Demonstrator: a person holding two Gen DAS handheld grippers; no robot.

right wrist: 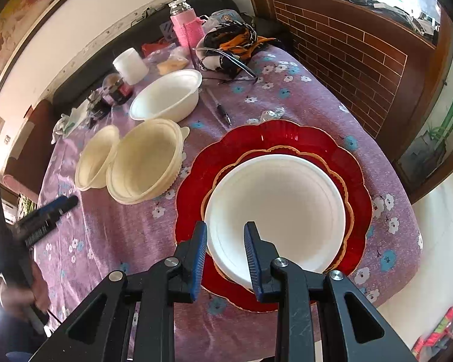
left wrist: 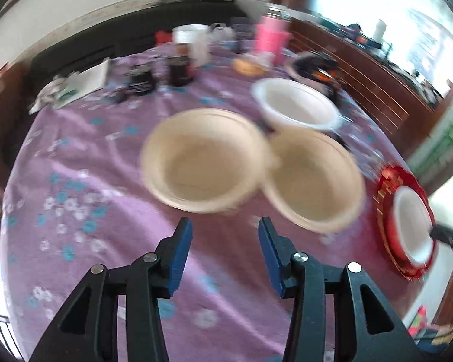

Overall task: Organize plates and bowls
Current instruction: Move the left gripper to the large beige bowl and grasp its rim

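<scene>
My left gripper hangs over the purple flowered tablecloth, jaws apart with nothing between them; just ahead lie two cream bowls, rims touching side by side, and beyond them a white bowl (this view is blurred, so finer detail escapes me). My right gripper is open too, jaws parted a little and empty, poised over the near rim of the white plate; that plate sits on a gold-edged plate, which rests on the red scalloped plate; a pen lies between this stack and the white bowl.
</scene>
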